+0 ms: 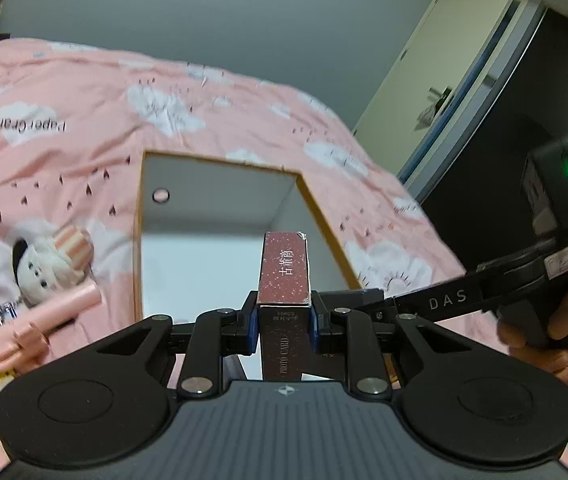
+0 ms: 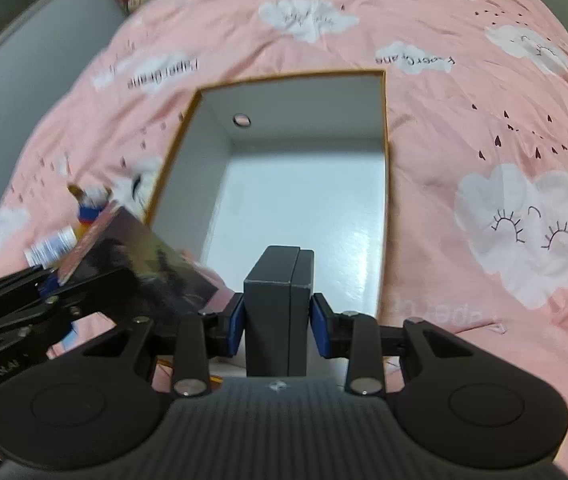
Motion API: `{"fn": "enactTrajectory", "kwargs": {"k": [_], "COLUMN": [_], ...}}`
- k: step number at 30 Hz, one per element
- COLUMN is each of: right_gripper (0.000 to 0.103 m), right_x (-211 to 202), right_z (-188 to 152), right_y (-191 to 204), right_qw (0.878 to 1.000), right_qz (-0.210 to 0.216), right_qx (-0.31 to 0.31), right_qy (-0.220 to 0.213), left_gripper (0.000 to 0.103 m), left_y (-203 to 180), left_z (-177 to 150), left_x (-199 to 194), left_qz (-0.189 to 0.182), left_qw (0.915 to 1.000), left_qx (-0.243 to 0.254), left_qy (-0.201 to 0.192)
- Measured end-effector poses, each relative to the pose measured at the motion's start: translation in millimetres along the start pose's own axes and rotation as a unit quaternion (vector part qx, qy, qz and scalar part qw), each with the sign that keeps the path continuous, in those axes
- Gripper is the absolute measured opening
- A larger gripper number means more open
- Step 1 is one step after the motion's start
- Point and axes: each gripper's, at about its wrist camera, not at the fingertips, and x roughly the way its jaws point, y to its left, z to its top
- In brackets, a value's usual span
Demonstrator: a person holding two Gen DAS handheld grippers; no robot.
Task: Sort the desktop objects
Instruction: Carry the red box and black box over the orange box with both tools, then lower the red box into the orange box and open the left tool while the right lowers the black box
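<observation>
A bed covered by a pink cloud-print quilt [image 1: 224,120] carries an open white box with an orange rim [image 1: 139,240]. Beside the box's left wall lie a plush toy [image 1: 50,264], a pink tube [image 1: 44,320] and a small bottle [image 2: 50,250].

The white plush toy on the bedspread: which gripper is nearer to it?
Left. The left gripper, shut on a photo card box, sits beside the plush toy; the right gripper, holding a black box, is farther, across the open box.
</observation>
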Motion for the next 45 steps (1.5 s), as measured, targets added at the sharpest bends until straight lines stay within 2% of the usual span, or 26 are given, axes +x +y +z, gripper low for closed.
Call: {"fn": "enactTrajectory", "kwargs": {"k": [3, 8, 13, 19, 24, 32, 39, 45], "right_gripper": [0.037, 0.037, 0.037, 0.037, 0.037, 0.037, 0.037, 0.036], "right_x": [12.8, 32.0, 55.2, 83.4, 94.8, 103.1, 109.0, 111.0], "right_z": [5.2, 13.6, 21.0, 25.2, 24.8, 24.6, 22.6, 22.1], "right_y": [-4.4, -0.7, 8.2, 9.6, 9.2, 9.5, 14.1, 14.8], "right_qw": [0.999, 0.995, 0.989, 0.983, 0.981, 0.980, 0.982, 0.982], "right_qz": [-0.008, -0.016, -0.017, -0.014, -0.010, -0.019, -0.025, -0.030], "right_qx": [-0.014, -0.042, -0.066, -0.064, -0.057, -0.058, -0.054, -0.052], "right_qy": [0.035, 0.084, 0.134, 0.174, 0.184, 0.190, 0.182, 0.181], "left_gripper": [0.026, 0.026, 0.026, 0.026, 0.027, 0.028, 0.033, 0.033], "left_y": [-3.6, -12.0, -11.8, -7.3, -8.1, -6.8, 3.4, 12.0], "left_z": [-7.2, -19.7, -24.5, -29.1, -33.1, -33.9, -32.4, -32.1], "left_x": [12.9, 29.0, 38.6, 49.7, 58.7, 58.0, 53.4, 38.0], "left_qz": [0.025, 0.043, 0.053, 0.054, 0.055, 0.050, 0.019, -0.013], "left_qw": [0.9994, 0.9968, 0.9945, 0.9915, 0.9871, 0.9853, 0.9877, 0.9899], "left_qx": [0.016, 0.047, 0.059, 0.063, 0.076, 0.085, 0.067, 0.053], "left_qy": [0.017, 0.048, 0.067, 0.100, 0.129, 0.140, 0.140, 0.131]}}
